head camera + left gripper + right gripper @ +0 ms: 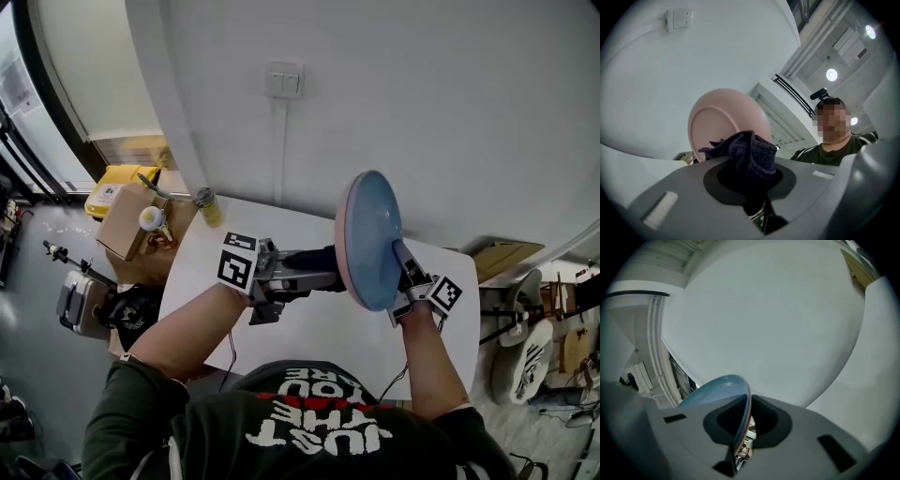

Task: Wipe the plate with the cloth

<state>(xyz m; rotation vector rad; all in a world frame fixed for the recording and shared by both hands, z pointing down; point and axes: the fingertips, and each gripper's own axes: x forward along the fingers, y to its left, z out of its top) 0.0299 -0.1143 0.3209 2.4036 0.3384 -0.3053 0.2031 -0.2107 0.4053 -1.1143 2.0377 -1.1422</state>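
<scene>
A round plate (370, 239), blue on one face and pink on the other, stands on edge in the air above the white table (309, 328). My right gripper (403, 286) is shut on its lower rim; in the right gripper view the rim of the plate (717, 390) runs between the jaws of the right gripper (743, 427). My left gripper (330, 267) is shut on a dark cloth (319, 258), which reaches up to the pink side. In the left gripper view the bunched cloth (750, 154) sticks out of the left gripper (750, 183) in front of the pink plate (722, 122). Whether they touch I cannot tell.
A can (208, 206) stands at the table's far left corner. A cardboard box (127, 220) and a yellow box (117, 186) sit on the floor to the left. A wall switch (283, 82) is on the white wall behind. The person (834, 145) shows past the plate.
</scene>
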